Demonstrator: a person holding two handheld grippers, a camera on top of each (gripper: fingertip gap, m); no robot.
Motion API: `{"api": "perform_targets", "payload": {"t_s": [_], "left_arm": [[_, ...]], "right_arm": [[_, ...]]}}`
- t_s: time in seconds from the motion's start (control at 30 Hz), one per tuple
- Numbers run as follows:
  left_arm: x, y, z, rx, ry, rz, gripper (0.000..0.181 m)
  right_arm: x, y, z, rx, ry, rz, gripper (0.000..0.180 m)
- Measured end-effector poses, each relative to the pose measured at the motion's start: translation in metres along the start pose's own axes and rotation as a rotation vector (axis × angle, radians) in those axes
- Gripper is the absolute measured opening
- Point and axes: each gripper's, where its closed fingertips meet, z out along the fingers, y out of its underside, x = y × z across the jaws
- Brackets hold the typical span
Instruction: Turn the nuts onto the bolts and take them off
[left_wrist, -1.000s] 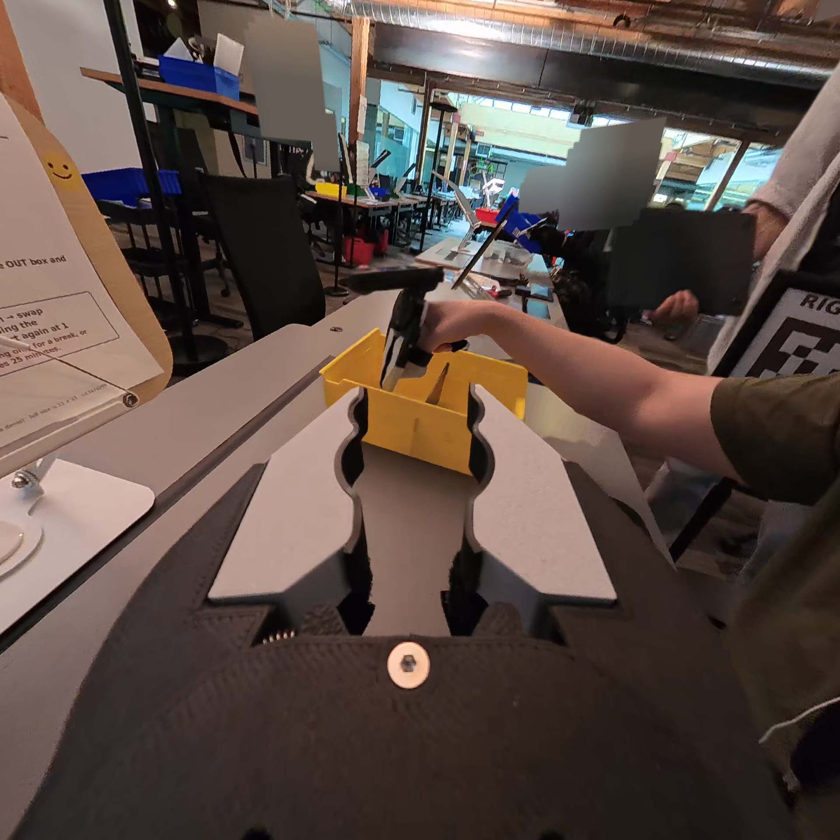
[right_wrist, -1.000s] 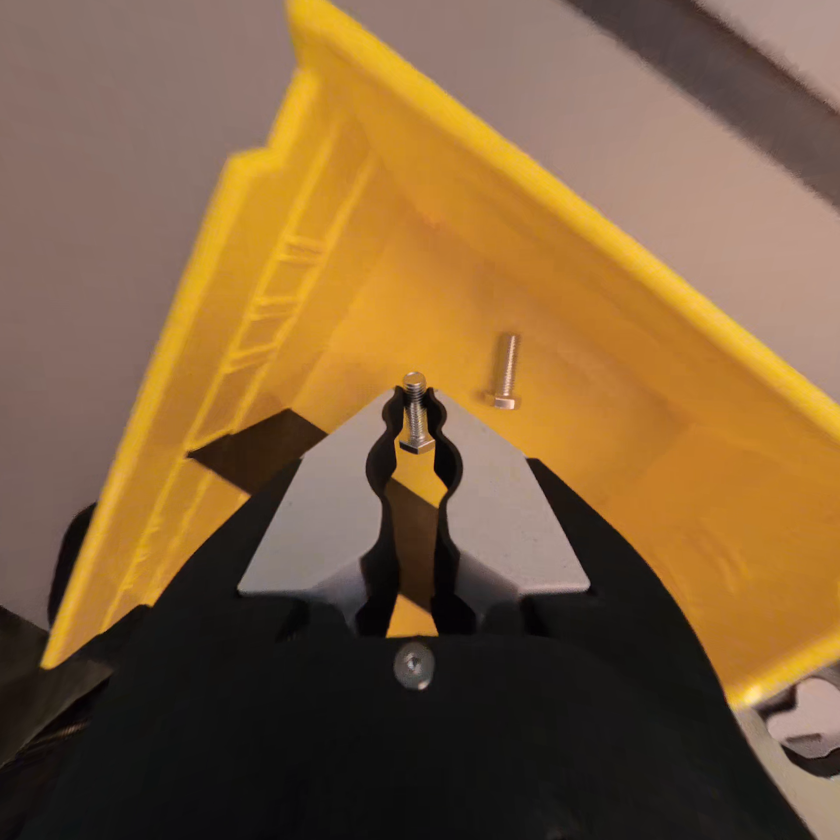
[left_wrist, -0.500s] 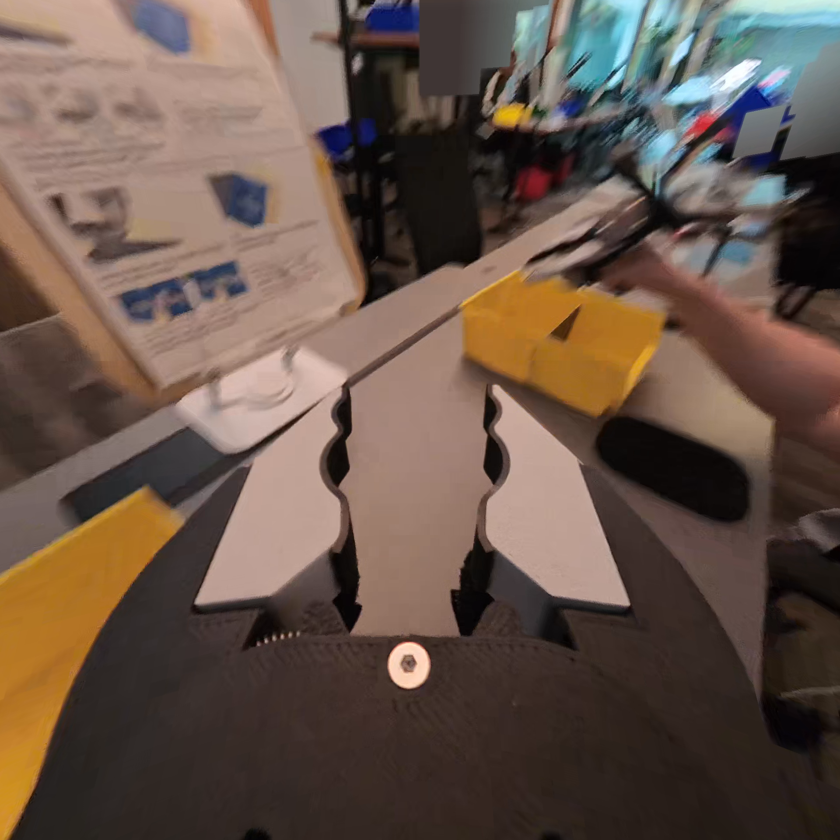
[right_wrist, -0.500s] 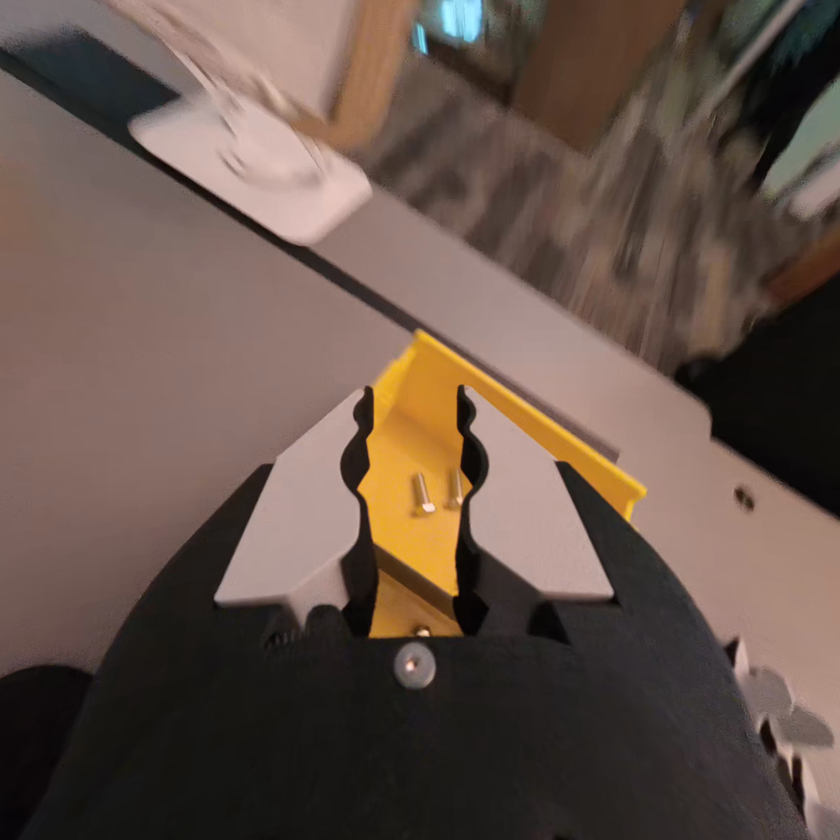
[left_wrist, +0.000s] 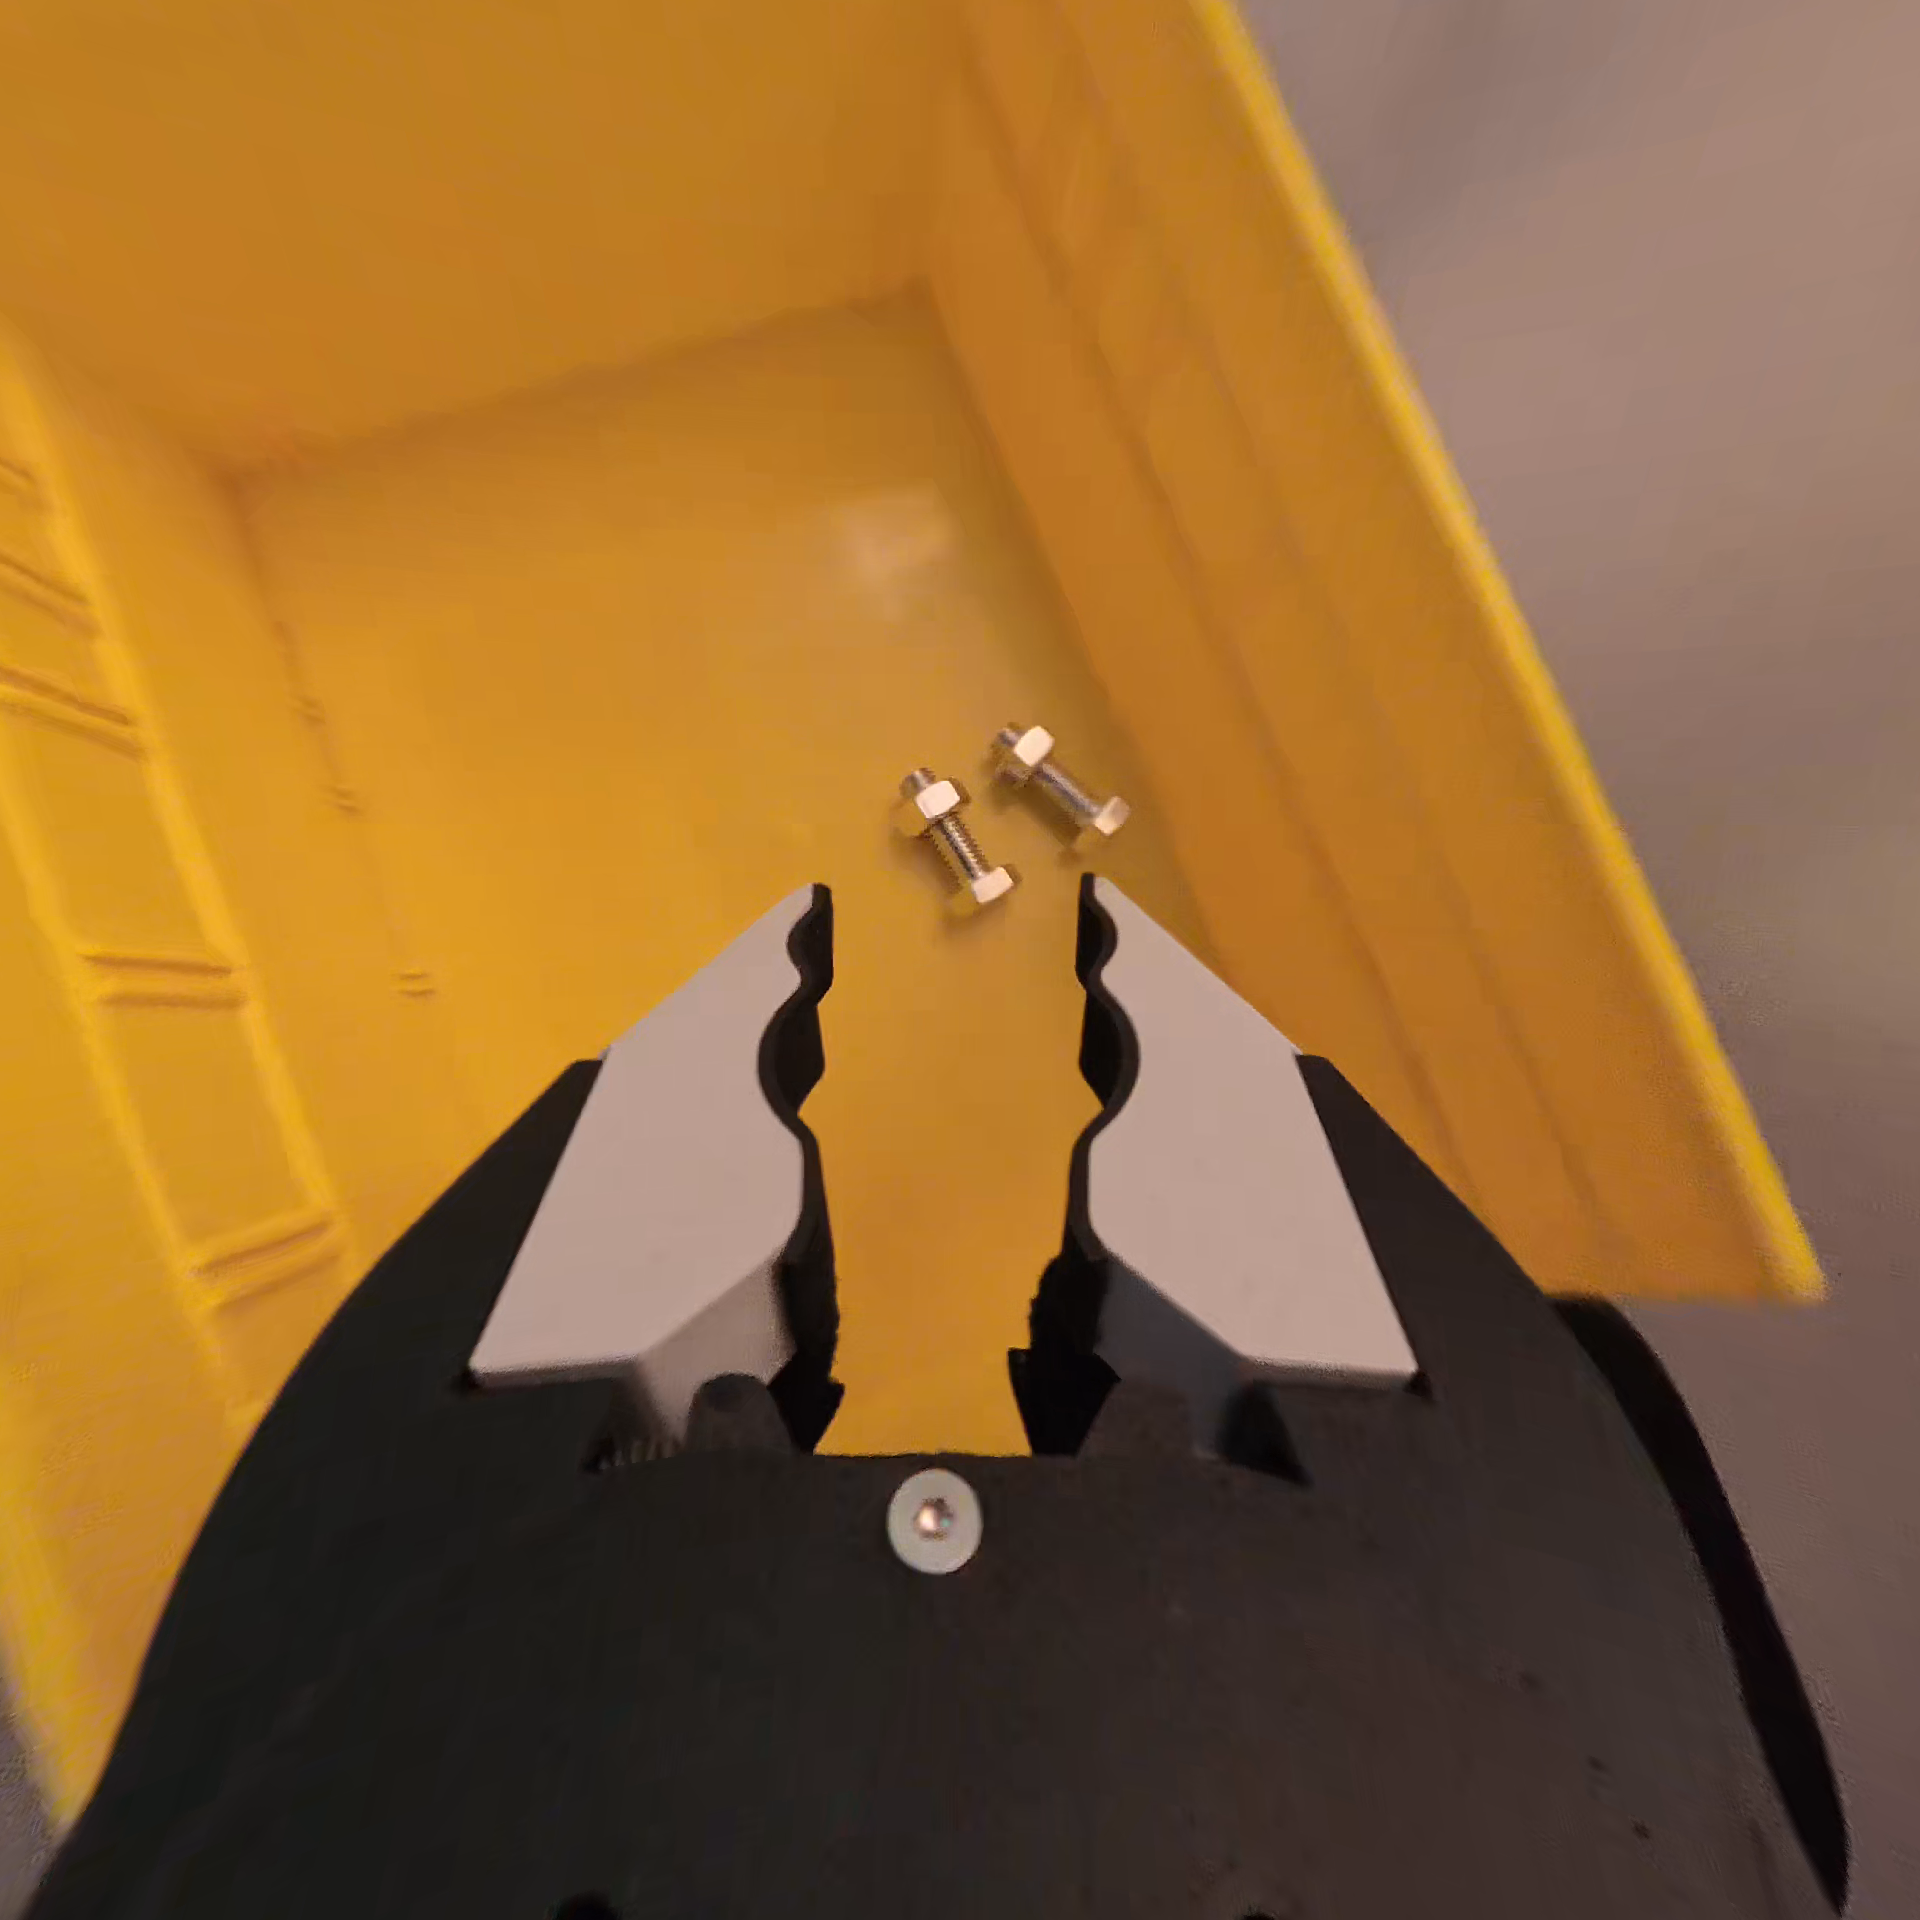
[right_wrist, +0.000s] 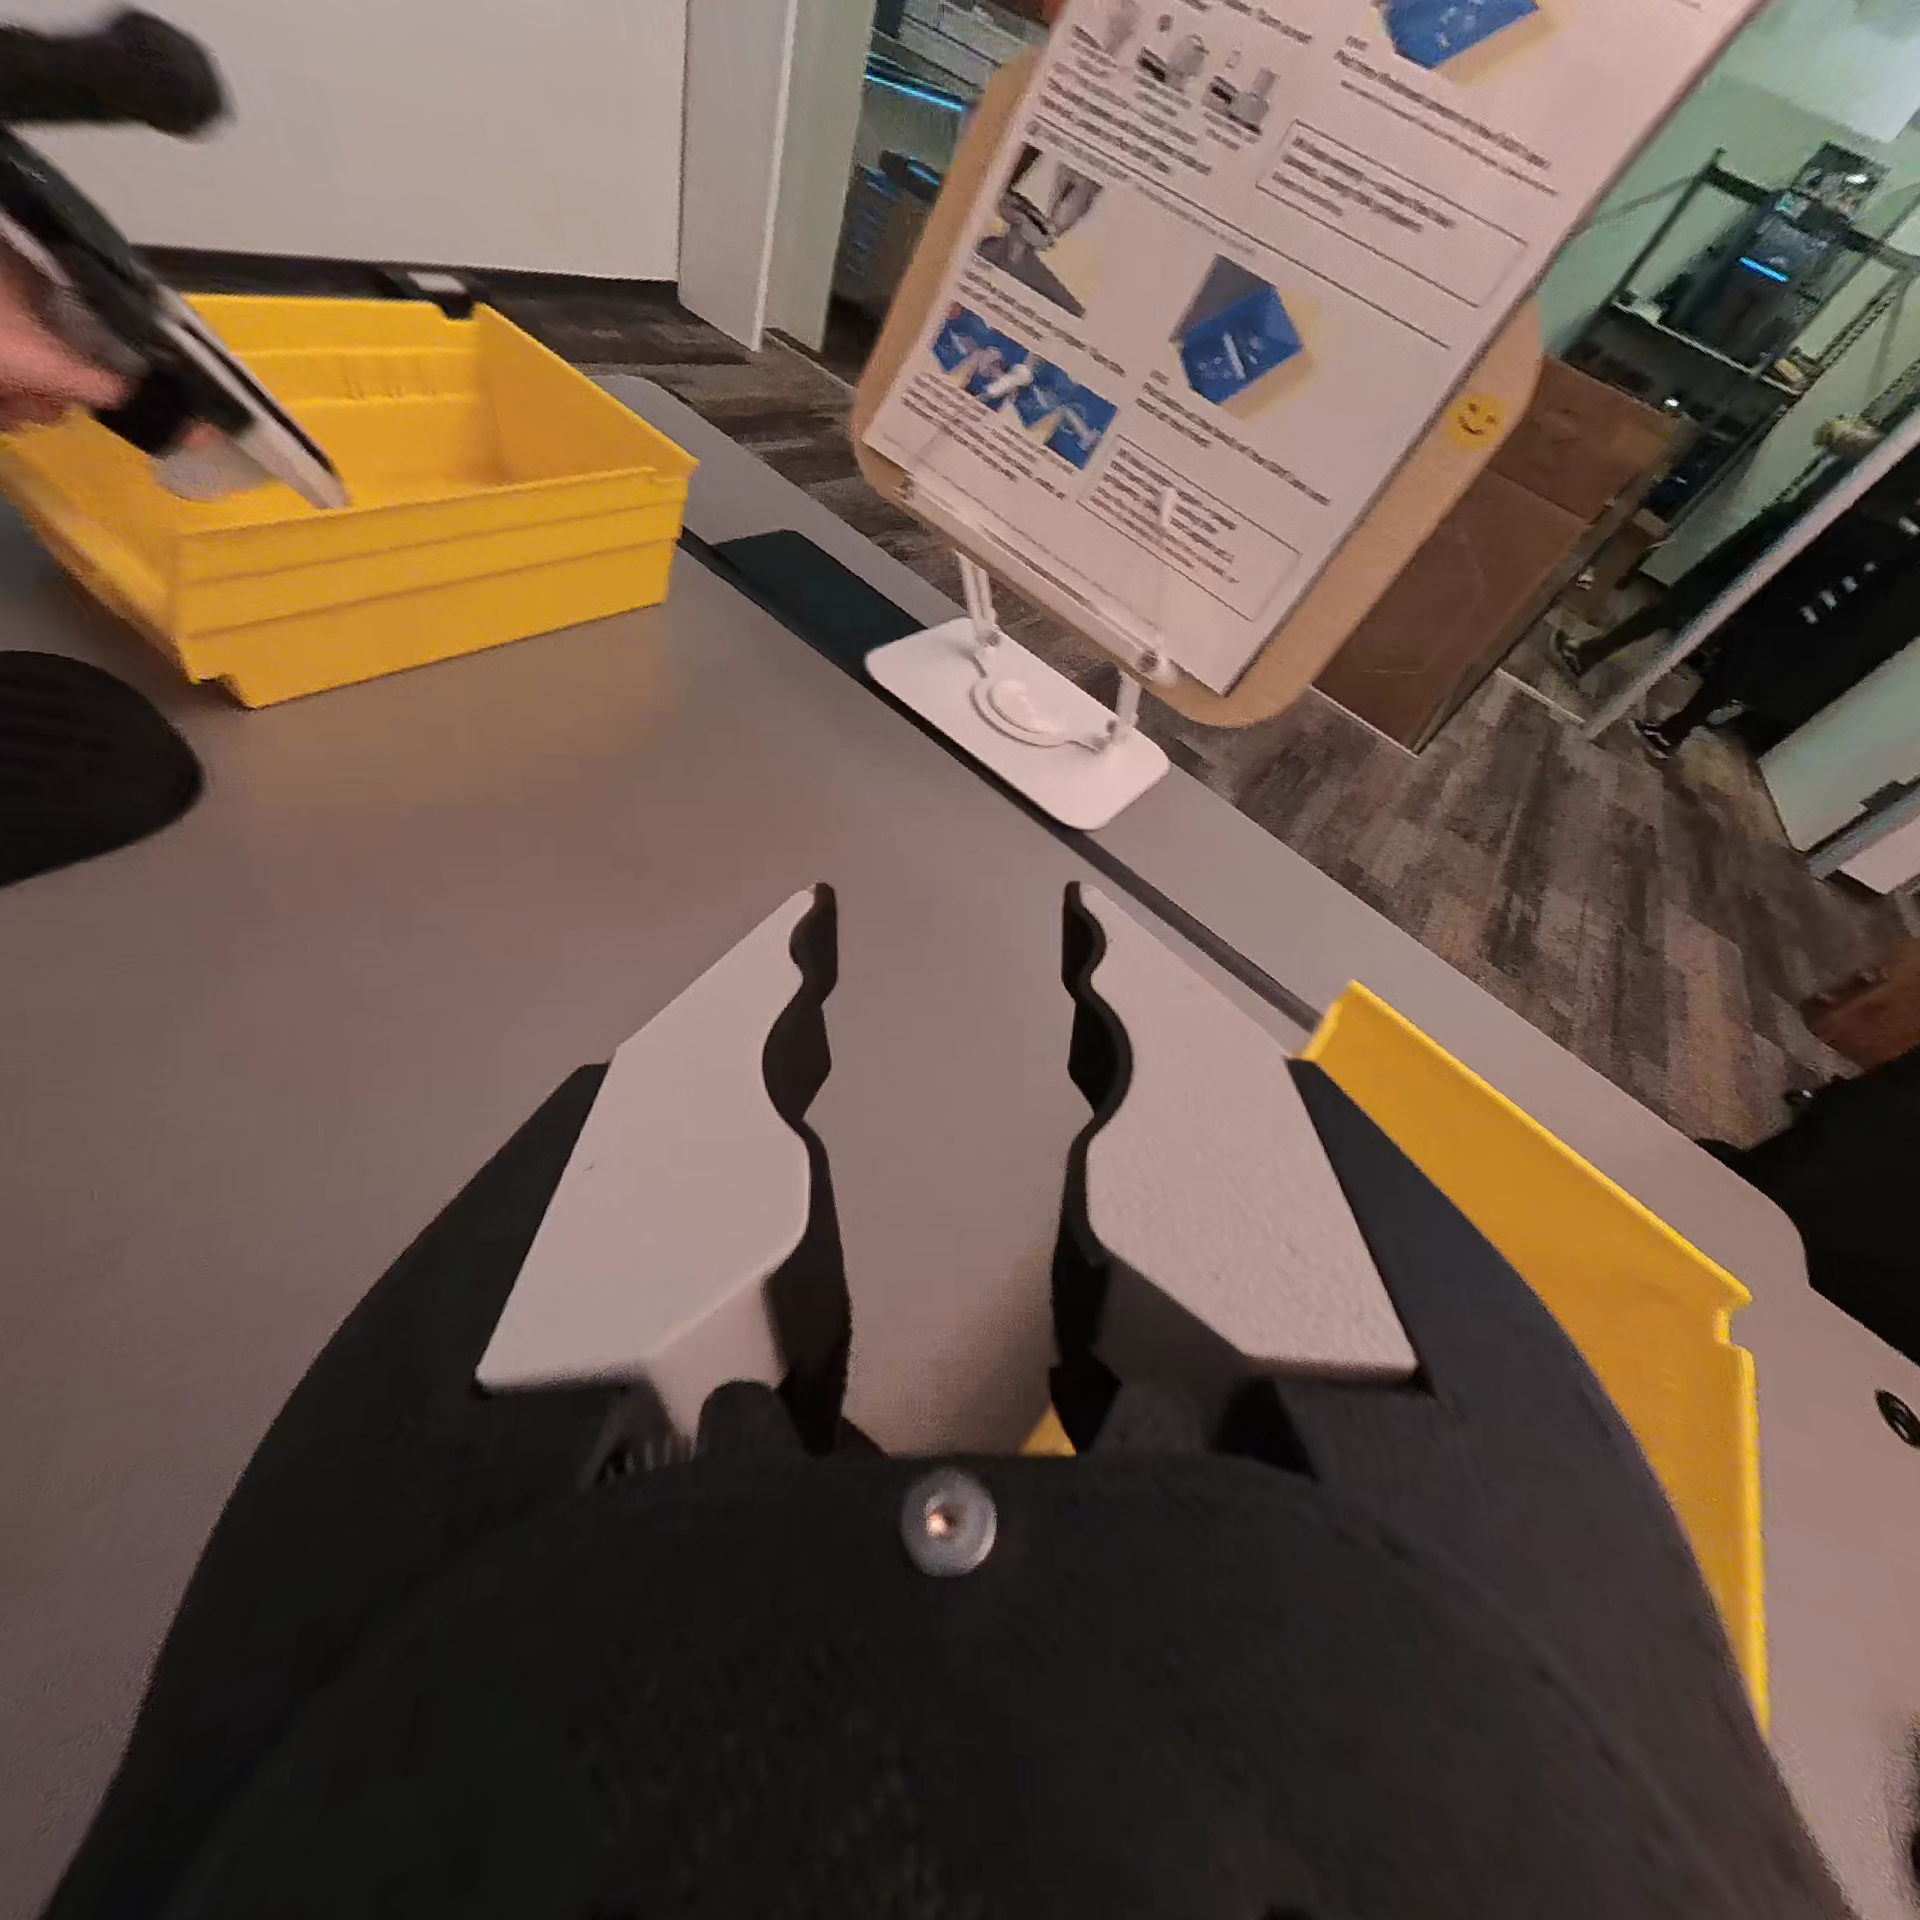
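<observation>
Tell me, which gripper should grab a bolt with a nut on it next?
Probably the left gripper. It is open inside the yellow bin, just short of the nearer bolt and the second bolt. The right gripper is open too, but over the bare table.

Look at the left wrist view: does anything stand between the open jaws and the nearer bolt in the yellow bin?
Nothing visible does. The left gripper hangs open over the bin floor, just short of the nearer bolt.
</observation>
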Motion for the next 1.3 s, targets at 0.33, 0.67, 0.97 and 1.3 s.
{"api": "perform_targets", "payload": {"t_s": [0.33, 0.67, 0.97, 1.3], "left_arm": [[-0.011, 0.007, 0.051, -0.175, -0.039, -0.171, 0.033], [-0.015, 0.023, 0.044, -0.379, -0.128, -0.059, 0.025], [-0.017, 0.017, 0.044, -0.422, -0.132, 0.106, 0.007], [0.104, -0.125, -0.077, 0.393, 0.201, 0.139, 0.007]], "right_arm": [[-0.081, -0.026, -0.008, -0.026, -0.073, -0.171, 0.043], [-0.069, 0.000, -0.012, -0.063, -0.116, -0.220, 0.043], [-0.023, 0.017, 0.018, -0.050, -0.180, -0.144, 0.041], [-0.012, -0.060, 0.062, 0.193, -0.295, -0.098, 0.040]]}}
